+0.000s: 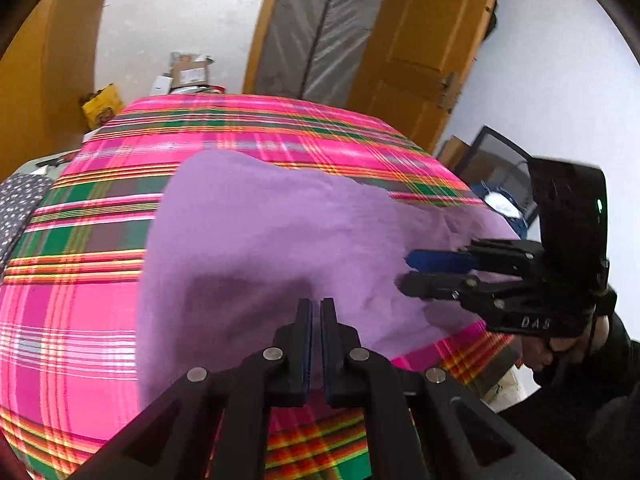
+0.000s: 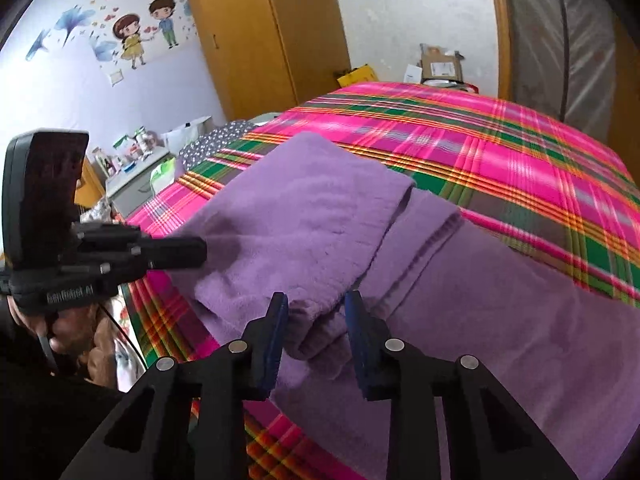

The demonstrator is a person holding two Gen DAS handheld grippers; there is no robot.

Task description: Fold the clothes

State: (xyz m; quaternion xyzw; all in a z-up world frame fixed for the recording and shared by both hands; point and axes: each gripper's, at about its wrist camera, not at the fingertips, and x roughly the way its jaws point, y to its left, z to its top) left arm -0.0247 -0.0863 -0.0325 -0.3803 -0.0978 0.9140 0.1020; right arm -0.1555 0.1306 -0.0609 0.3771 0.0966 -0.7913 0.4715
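Note:
A purple fleece garment [image 1: 256, 248] lies on a bed with a pink plaid cover [image 1: 72, 320]. In the right wrist view the garment [image 2: 312, 220] is folded over itself, with a folded edge running toward the camera. My left gripper [image 1: 316, 304] hovers over the garment's near part, jaws nearly together with a thin gap, nothing between them. It shows from the side in the right wrist view [image 2: 202, 254]. My right gripper [image 2: 316, 300] is open, jaws on either side of a raised fold of the garment. It shows in the left wrist view [image 1: 404, 270].
A wooden door [image 1: 420, 48] and a plastic-covered panel [image 1: 320, 28] stand behind the bed. Boxes [image 1: 188, 74] sit at the far end. A wardrobe [image 2: 260, 36] and a cluttered side table [image 2: 136, 160] stand at the left. A dotted cloth [image 1: 20, 204] lies at the bed's left edge.

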